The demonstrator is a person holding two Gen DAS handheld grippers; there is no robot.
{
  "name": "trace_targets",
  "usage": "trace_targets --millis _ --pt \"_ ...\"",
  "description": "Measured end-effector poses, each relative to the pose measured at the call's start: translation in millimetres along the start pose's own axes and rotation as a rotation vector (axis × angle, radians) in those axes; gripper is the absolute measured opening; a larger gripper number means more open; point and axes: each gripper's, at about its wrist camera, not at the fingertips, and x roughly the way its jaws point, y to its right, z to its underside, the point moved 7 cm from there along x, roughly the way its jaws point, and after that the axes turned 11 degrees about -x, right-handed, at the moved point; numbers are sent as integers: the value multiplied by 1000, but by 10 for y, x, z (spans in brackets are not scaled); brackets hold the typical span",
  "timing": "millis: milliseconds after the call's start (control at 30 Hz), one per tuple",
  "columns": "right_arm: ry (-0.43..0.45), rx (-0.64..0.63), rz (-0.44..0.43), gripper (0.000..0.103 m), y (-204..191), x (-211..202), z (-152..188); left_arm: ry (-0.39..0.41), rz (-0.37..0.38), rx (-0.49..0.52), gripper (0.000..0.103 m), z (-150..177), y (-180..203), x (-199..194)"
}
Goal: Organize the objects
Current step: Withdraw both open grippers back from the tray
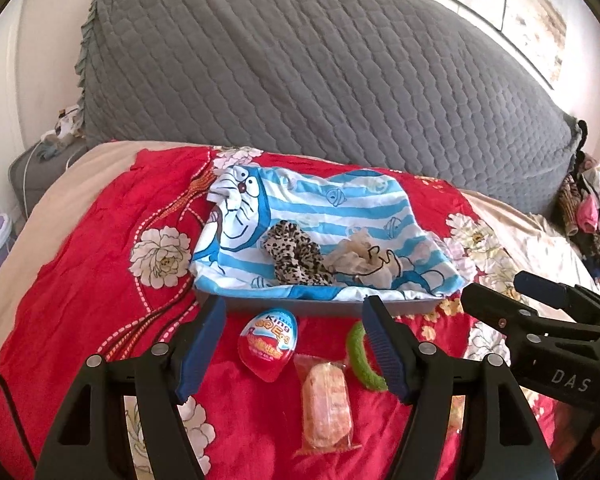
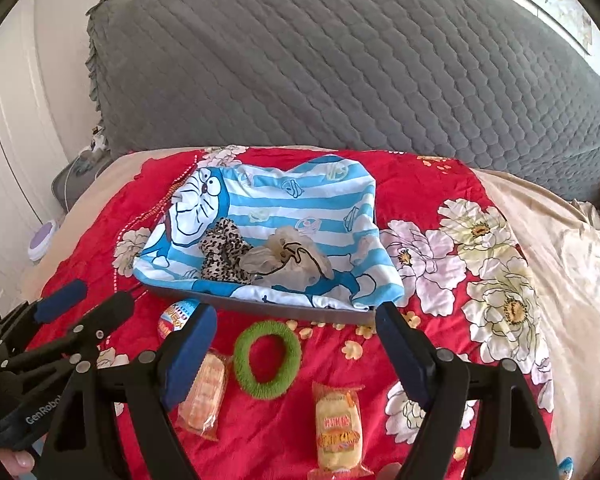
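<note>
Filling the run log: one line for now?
left gripper: open, empty | right gripper: open, empty | tray: two scrunchies inside | green scrunchie, egg, snacks: on blanket

Two scrunchies [image 2: 256,258] lie in the tray [image 2: 284,309], snacks [image 2: 338,428] before it.

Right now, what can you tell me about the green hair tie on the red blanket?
The green hair tie is a thick, fuzzy fabric ring, squashed slightly oval, lying flat on the red blanket. It sits just in front of the tray, between two wrapped snacks, the orange one on its left and the yellow one lower right. Nothing holds it: both grippers are open and clear of it. In the left wrist view a finger partly hides it.
</note>
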Motion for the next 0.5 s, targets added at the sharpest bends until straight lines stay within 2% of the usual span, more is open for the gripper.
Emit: trace_targets --millis 500 --pt "27 -18 -8 81 -54 -389 166 -1 -1 39 76 111 52 -274"
